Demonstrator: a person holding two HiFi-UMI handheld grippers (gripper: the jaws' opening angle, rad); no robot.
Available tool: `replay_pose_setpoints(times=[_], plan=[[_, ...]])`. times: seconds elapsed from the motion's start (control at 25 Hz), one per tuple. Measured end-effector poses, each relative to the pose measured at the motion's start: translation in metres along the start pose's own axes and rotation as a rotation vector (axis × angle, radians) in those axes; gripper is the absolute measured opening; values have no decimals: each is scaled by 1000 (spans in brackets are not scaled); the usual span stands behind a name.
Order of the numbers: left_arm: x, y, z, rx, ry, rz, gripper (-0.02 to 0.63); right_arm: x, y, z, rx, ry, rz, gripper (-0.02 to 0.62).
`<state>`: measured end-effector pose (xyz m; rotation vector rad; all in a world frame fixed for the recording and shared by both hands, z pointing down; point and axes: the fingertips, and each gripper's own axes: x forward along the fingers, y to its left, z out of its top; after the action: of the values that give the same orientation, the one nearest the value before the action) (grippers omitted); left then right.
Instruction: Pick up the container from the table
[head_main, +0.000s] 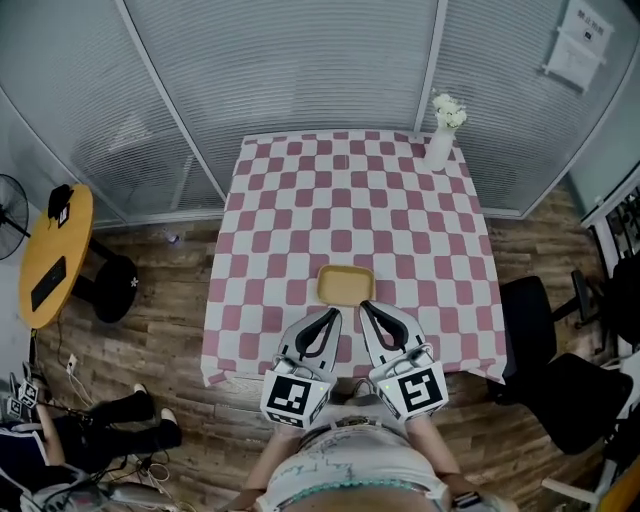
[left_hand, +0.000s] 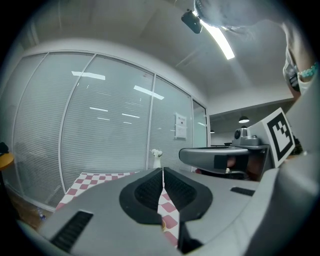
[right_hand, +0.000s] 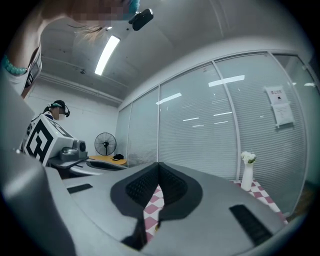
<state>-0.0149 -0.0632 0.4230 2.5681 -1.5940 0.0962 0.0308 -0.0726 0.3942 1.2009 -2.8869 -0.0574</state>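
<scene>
Two sets of jaws pressed together, empty: left hand-held gripper (head_main: 331, 315) and right hand-held gripper (head_main: 366, 307) hover at 6 o'clock of the yellow container (head_main: 346, 285) on the checkered worktop (head_main: 340, 190).

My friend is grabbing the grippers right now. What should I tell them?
Left gripper: shut, empty, over the table's near edge.
Right gripper: shut, empty, right beside it.
Yellow container: on the checkered cloth just beyond both tips, not gripped.
Flower vase: far right corner, out of the way.
Done: nothing lifted yet.
Left: open the jaws, grip the container, lift it.
</scene>
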Motion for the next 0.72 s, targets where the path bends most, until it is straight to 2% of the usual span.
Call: replay_pose_setpoints(times=[0.44,0.72], plan=[[20,48,13,35,-2,-196,20,48,5,4,21,-1,-173,-6],[21,80,13,31,-6,-273,20,77,14,0,7,9,-240,-6]])
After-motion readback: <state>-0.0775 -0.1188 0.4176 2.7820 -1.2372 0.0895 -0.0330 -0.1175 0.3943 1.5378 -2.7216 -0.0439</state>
